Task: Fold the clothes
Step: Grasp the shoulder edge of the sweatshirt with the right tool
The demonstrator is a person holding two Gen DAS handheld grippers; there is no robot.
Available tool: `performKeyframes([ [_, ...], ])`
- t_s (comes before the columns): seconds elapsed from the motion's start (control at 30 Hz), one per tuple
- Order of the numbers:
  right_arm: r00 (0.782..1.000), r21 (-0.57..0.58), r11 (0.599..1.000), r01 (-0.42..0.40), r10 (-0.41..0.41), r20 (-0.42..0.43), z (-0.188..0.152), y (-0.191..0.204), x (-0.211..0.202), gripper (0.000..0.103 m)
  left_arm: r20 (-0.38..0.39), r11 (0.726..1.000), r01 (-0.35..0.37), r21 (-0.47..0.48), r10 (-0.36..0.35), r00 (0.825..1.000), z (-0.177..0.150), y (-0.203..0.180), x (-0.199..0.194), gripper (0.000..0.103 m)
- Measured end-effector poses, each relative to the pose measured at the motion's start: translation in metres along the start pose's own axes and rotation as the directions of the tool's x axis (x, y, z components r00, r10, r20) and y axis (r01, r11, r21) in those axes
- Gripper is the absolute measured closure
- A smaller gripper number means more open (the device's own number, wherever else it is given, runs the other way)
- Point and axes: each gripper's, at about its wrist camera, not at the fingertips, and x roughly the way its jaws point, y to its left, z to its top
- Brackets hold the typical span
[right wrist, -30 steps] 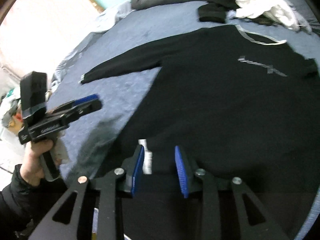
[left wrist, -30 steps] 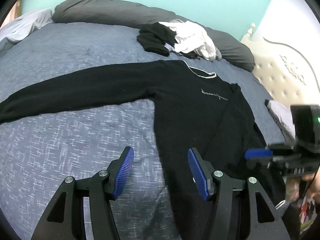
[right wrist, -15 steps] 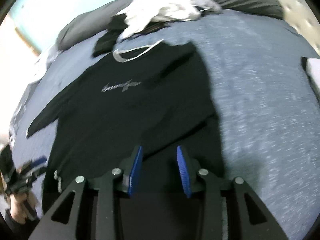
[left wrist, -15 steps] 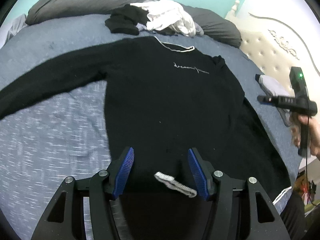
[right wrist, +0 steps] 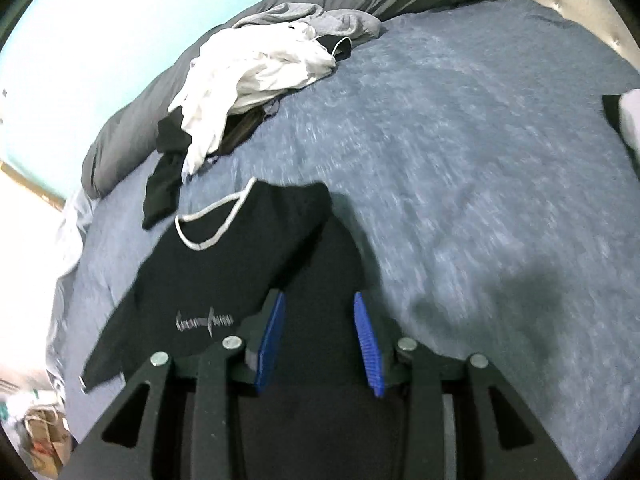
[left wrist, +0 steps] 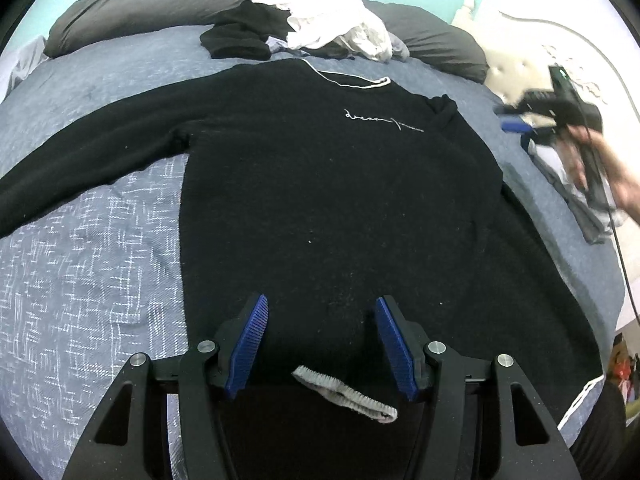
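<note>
A black long-sleeved sweater with white neck trim and white chest script lies flat on the blue bedspread. Its left sleeve stretches out left; its right sleeve is folded down along the body. My left gripper is open above the hem, near a grey-white cuff. My right gripper is open over the sweater's right shoulder. It also shows, blurred, in the left wrist view at the far right.
A heap of white, black and grey clothes lies beyond the collar, against a dark grey duvet roll. Folded grey clothes lie at the bed's right edge by a tufted headboard.
My left gripper has swung from the left side to the middle of the hem. My right gripper has moved from the hem up to the sweater's right shoulder.
</note>
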Motion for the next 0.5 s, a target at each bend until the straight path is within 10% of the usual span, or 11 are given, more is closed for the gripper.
performKeyframes([
  [0.5, 1.000, 0.204, 0.979, -0.002, 0.005, -0.014, 0.046, -0.006, 0.072, 0.067, -0.024, 1.000, 0.006, 0.021, -0.005, 1.000, -0.005, 0.000, 0.011, 0.042],
])
